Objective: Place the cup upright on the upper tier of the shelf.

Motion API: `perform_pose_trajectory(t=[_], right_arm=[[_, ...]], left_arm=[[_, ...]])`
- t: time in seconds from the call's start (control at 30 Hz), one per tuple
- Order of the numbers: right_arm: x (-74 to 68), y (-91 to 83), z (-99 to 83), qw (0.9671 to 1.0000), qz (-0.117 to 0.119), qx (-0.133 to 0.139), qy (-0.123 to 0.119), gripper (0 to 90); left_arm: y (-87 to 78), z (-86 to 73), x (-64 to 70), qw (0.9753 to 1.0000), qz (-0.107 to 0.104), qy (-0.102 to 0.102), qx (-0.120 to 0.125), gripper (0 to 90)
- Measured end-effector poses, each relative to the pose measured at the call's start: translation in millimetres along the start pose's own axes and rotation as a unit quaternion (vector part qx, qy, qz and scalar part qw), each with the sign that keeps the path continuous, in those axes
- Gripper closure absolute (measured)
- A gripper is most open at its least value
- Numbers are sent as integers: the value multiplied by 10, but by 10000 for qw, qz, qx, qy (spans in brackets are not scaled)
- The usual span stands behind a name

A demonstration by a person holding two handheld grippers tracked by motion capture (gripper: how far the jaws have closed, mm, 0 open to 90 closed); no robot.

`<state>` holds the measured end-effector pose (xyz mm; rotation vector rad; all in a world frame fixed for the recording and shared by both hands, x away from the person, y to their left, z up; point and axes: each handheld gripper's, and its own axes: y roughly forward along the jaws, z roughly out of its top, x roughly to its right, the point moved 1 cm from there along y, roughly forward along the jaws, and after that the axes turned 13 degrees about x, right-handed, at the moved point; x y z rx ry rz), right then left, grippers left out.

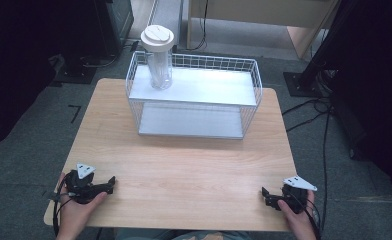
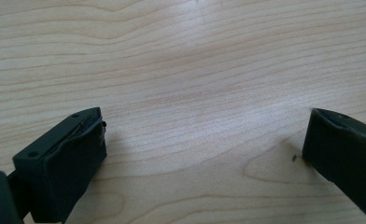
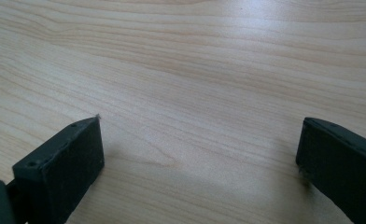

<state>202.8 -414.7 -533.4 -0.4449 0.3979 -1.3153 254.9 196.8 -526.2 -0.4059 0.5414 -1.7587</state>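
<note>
A clear tumbler with a cream lid [image 1: 158,57] stands upright on the top shelf of a white wire rack [image 1: 194,95], at its left end. My left gripper [image 1: 110,184] rests on the wooden table [image 1: 184,160] near the front left corner, held by a hand. My right gripper [image 1: 265,196] rests near the front right corner in the other hand. In the left gripper view my left gripper [image 2: 204,135] is open over bare wood. In the right gripper view my right gripper [image 3: 197,140] is open too, with nothing between the jaws.
The rack stands at the back middle of the table, its lower shelf [image 1: 190,121] bare. Bare wood lies between the rack and my grippers. Cables [image 1: 314,107] and dark stands [image 1: 304,75] lie on the grey floor beyond the right edge.
</note>
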Motion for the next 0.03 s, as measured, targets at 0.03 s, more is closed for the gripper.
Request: perform_pose_trajectory(t=[0.03], right_arm=[[-2, 0, 1, 10000, 0, -6, -5, 5]], left_arm=[[0, 0, -2, 10000, 12, -5, -2, 0]])
